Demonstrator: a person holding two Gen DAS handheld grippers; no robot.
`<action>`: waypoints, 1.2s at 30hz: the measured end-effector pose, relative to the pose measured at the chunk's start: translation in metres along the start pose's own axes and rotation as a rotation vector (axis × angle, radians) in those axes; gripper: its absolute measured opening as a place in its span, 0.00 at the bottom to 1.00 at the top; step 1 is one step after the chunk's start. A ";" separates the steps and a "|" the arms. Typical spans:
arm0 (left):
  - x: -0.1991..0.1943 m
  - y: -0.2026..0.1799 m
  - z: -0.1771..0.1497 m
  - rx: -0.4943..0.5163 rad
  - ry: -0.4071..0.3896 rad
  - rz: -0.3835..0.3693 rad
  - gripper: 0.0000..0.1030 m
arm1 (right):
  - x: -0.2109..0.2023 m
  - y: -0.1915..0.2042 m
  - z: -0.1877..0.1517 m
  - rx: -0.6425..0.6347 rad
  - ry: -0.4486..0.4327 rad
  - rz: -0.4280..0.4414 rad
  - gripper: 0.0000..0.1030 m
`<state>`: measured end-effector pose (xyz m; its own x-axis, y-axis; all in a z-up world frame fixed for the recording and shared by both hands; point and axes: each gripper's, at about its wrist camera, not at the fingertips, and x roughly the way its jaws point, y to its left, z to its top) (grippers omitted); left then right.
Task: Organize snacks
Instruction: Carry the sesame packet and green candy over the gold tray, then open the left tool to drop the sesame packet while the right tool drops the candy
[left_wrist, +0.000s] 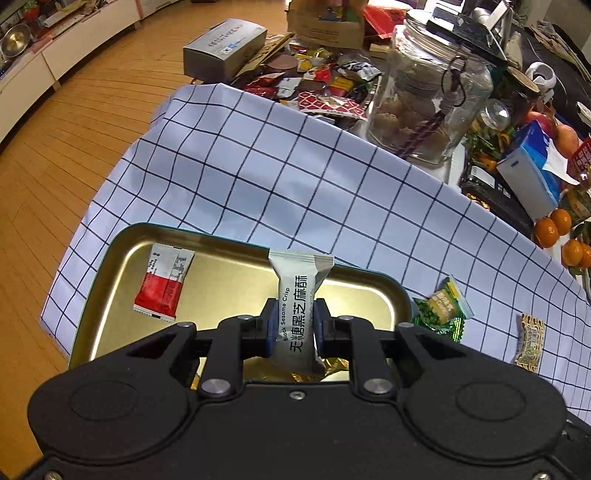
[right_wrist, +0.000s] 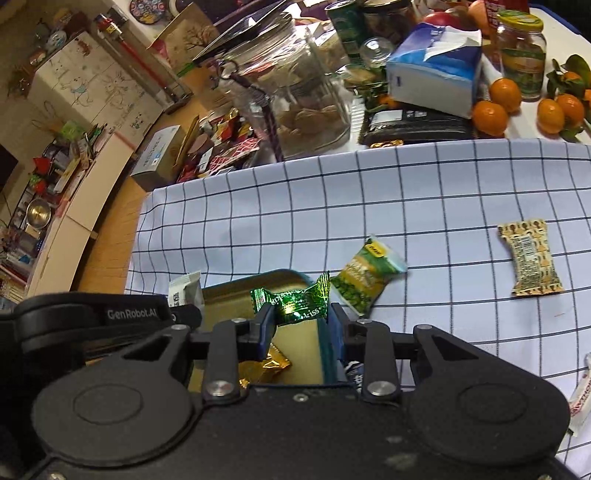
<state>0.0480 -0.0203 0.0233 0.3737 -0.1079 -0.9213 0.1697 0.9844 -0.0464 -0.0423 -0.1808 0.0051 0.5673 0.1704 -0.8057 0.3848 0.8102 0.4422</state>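
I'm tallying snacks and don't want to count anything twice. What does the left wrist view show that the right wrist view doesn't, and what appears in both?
Left wrist only: the red and white packet lying in the gold tray, and the full label of the black sesame crisp bar held by the left gripper.

Right wrist only: the shiny green candy held by the right gripper, and a white wrapper at the cloth's right edge.

Both: the tray, the gold wrapper in it, the green pouch, the tan patterned packet, and the glass jar.
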 end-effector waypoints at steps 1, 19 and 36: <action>0.001 0.004 0.001 -0.007 0.001 0.005 0.25 | 0.002 0.003 -0.001 -0.006 0.004 0.003 0.33; 0.016 0.059 0.006 -0.095 0.010 0.090 0.25 | 0.018 0.046 -0.014 -0.123 0.018 0.056 0.34; 0.019 0.064 0.006 -0.090 0.025 0.090 0.32 | 0.027 0.054 -0.015 -0.123 0.023 0.075 0.41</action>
<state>0.0714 0.0401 0.0047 0.3606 -0.0160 -0.9326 0.0539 0.9985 0.0037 -0.0167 -0.1240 0.0013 0.5733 0.2445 -0.7820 0.2496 0.8569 0.4510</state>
